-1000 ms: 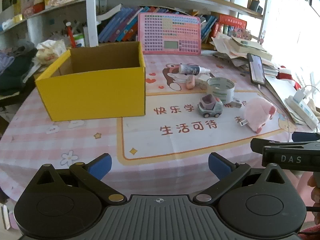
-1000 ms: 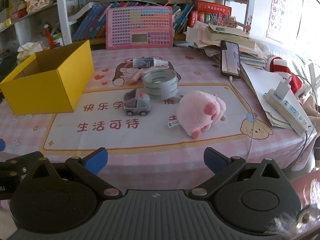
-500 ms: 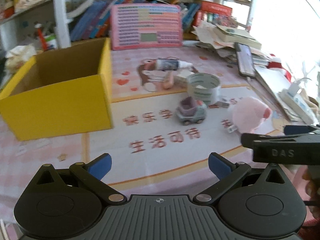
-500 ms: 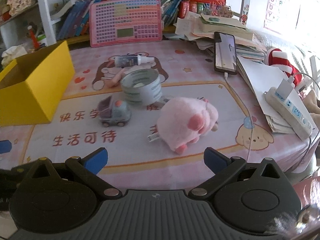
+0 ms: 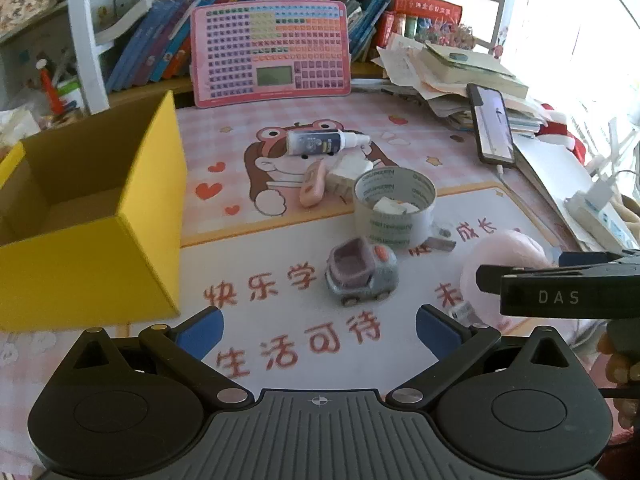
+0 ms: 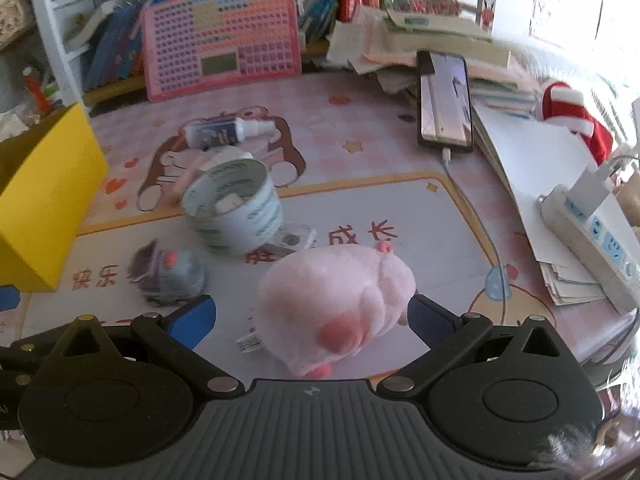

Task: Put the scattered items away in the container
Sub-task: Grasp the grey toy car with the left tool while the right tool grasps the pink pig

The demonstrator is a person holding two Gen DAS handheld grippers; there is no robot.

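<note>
**Nothing boxed yet, right claw framing the plush**

From where I sit the job is barely begun. The yellow cardboard box [image 5: 92,216] stands open at the left of the table [image 5: 400,128], and the part of its brown floor I can see holds nothing. Every loose piece lies out on the printed mat.

My right gripper [image 6: 310,316] is spread wide with the pink plush pig [image 6: 336,300] sitting between its blue pads; the right pad looks to be at the pig's flank, but I can't tell if it touches. Nothing is clamped. My left gripper [image 5: 320,326] is also wide open and holds nothing, hovering above the mat short of the toy car [image 5: 362,276].

The pig is soft and fuzzy, a rounded lump that should squash under the pads. The car is hard grey plastic, smooth and small. The tape roll [image 5: 394,208] is a stiff ring with something white inside it. Beyond it lie a slim spray bottle [image 5: 320,143] on its side and a small pink oblong item [image 5: 312,183], which I judge slippery to pinch.
</note>
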